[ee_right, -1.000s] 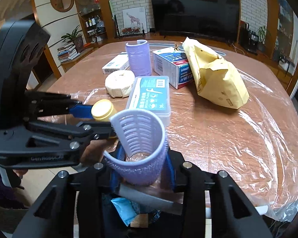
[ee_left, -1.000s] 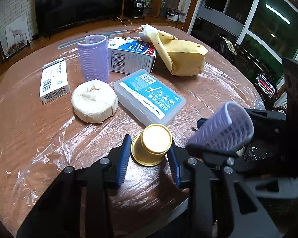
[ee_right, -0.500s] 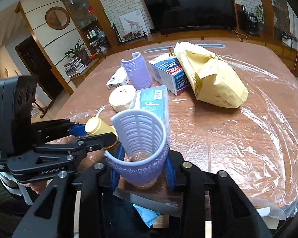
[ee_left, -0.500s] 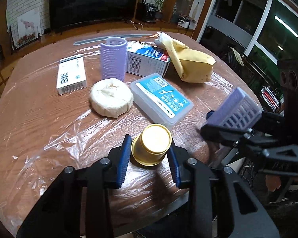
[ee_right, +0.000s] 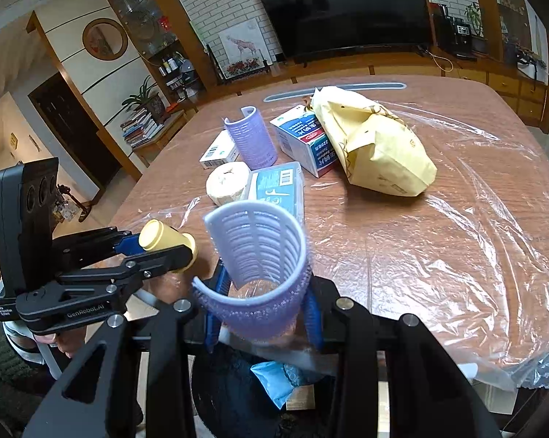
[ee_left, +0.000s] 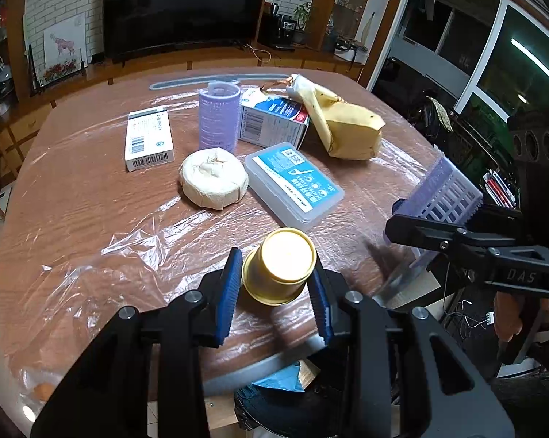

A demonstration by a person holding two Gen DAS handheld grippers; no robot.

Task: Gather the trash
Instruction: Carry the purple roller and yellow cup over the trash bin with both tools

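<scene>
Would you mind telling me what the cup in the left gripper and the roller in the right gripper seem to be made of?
The cup in the left gripper looks like glossy yellow plastic: its flat base reflects light; coated paper is possible. The roller in the right gripper looks like matte lilac plastic: a slotted grid with a bristly outer surface.

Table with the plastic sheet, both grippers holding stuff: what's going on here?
A person is clearing trash with two handheld grippers. The left gripper is shut on a small yellow cup, the right gripper on a purple hair roller, both at the near table edge above a dark bin. Left on the table: another roller, boxes, a floss case, a paper bag.
</scene>
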